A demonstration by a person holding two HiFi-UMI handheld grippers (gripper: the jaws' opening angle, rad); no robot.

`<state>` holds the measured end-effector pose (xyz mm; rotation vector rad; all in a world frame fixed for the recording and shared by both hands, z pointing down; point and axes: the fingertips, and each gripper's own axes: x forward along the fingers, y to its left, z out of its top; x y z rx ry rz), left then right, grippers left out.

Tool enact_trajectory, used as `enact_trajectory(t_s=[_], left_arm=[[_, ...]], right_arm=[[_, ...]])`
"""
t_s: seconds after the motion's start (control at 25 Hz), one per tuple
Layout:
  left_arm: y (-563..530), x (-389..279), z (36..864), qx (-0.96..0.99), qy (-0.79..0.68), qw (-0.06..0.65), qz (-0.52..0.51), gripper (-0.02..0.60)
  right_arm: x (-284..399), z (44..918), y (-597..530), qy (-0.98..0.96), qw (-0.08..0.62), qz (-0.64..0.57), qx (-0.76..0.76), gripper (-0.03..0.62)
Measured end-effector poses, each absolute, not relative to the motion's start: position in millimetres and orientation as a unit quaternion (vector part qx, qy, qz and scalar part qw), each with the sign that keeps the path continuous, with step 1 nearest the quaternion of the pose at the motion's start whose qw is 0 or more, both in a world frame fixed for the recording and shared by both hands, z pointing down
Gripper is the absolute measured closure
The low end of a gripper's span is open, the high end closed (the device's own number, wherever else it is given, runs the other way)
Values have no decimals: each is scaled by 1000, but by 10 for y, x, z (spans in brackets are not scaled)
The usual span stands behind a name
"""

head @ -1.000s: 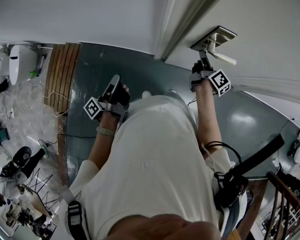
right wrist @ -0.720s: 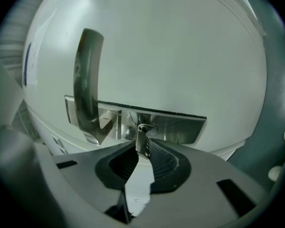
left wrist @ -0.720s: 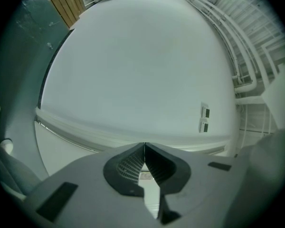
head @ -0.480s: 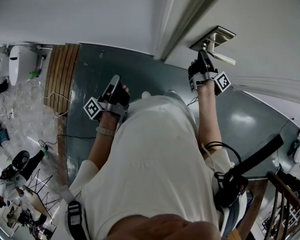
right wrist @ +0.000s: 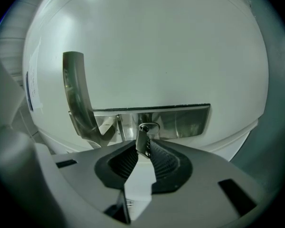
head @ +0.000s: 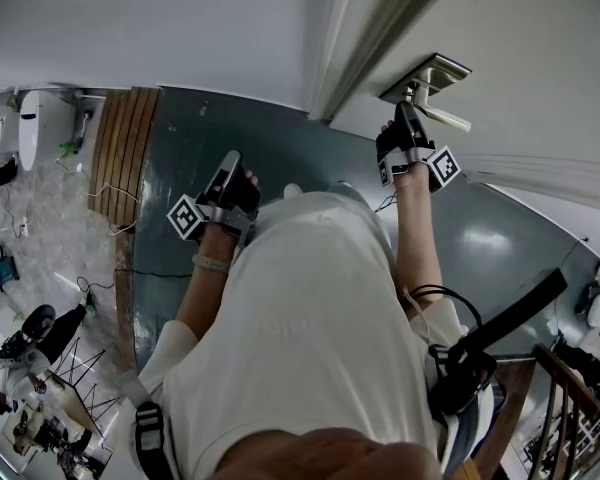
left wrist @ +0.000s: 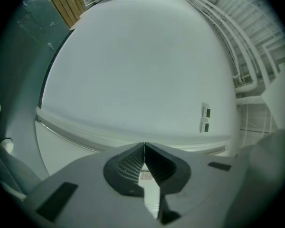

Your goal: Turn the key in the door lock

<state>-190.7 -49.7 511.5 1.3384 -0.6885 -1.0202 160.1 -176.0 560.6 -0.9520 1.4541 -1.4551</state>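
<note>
Grey-green floor (head: 230,128) lies under a person who stands close against a white door (right wrist: 156,42). Nearest, by the person's left side, the left gripper (left wrist: 144,148) hangs with its jaws fully together and nothing between them. It faces a bare wall (left wrist: 133,65) and takes no part.

Further out, the right gripper (right wrist: 142,148) is held level at the lock. Its ribbed pads (right wrist: 164,158) pinch the key (right wrist: 143,139) by the bow, and only at their very tips. The jaws have just been easing open a little with the key between them, so the hold looks light.

The key sits in the keyhole near the middle of the steel plate (right wrist: 185,118), with its bow tilted off upright. The lever handle (right wrist: 78,94) springs from the plate's left end in the right gripper view. In the head view the plate sits near the door's edge, beside the frame.

I judge the turn to be partway through, or the grip to be being reset.

The main risk is slipping. With so shallow a bite and a loosening grip, more roll could spin the pads round the bow while the key stays put. A roll off the keyhole's own line would bend or jam the key. A wide roll could also knock the gripper body against the handle and press it down.
</note>
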Motion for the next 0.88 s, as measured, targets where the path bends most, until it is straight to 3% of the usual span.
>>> enact_trajectory(t_s=[0.16, 0.32, 0.4, 0.56, 0.68, 0.76, 0.88], left_arm=[[-502, -1889, 5106, 578, -298, 615, -445, 572], [-511, -1872, 5110, 575, -295, 618, -448, 572], [-504, -1880, 5114, 574, -295, 618, -449, 572], [-498, -1873, 5116, 573, -291, 619, -451, 572], [-497, -1873, 5120, 573, -290, 619, -452, 574], [-495, -1876, 5123, 572, -289, 620, -453, 572], [-493, -1889, 5129, 573, -290, 618, -454, 572]], right_arm=[[1650, 5586, -1741, 589, 404, -576, -399, 522], [1718, 5460, -1626, 664, 293, -515, -456, 514], [1730, 5401, -1548, 728, 180, -431, -501, 513], [1741, 5387, -1421, 789, -170, -124, -577, 513], [1636, 5412, -1386, 742, -384, 97, -541, 513], [1567, 5483, -1386, 695, -477, 211, -496, 513], [1484, 5575, -1428, 657, -527, 298, -449, 513]])
